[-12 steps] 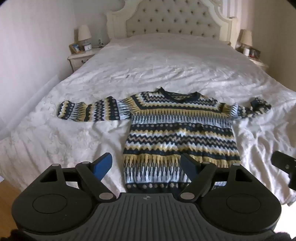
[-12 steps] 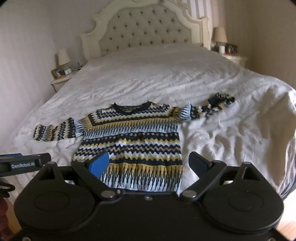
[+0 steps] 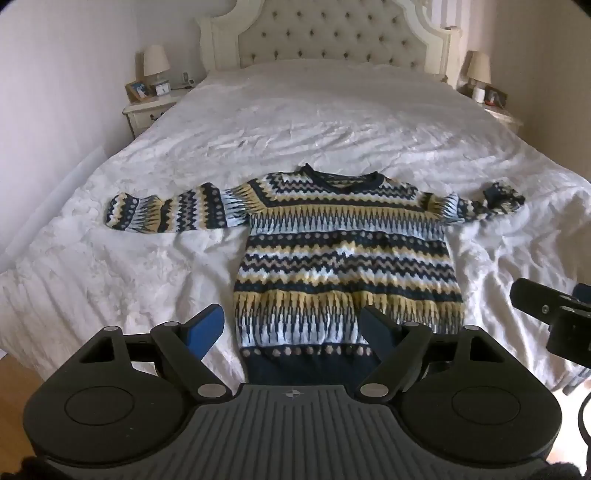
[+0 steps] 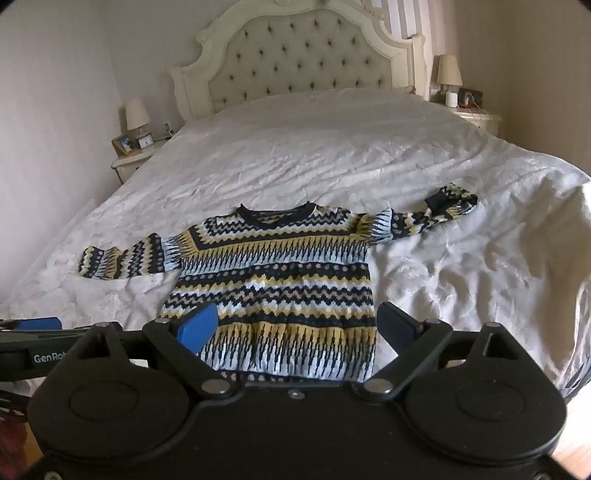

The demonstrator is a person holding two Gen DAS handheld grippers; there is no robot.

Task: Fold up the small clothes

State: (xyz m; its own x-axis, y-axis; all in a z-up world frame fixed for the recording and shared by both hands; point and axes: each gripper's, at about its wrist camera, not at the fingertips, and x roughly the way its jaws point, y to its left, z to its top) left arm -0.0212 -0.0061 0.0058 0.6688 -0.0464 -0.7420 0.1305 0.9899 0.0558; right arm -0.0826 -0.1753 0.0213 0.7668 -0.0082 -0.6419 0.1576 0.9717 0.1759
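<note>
Navy hem of the striped navy-yellow-white knit sweater (image 3: pixel 343 258) is partly covered by the left tool (image 3: pixel 291 326) body. Right tool (image 3: pixel 550 317) is cut off at the frame edge in the left view. Small items on the cream bedside cabinet (image 4: pixel 476 117) are too small to identify.

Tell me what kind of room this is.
A bedroom, most likely in a home: a wide bed with a tufted headboard, and nightstands carrying lamps on both sides. The patterned sweater lies spread on the bedcover.
</note>
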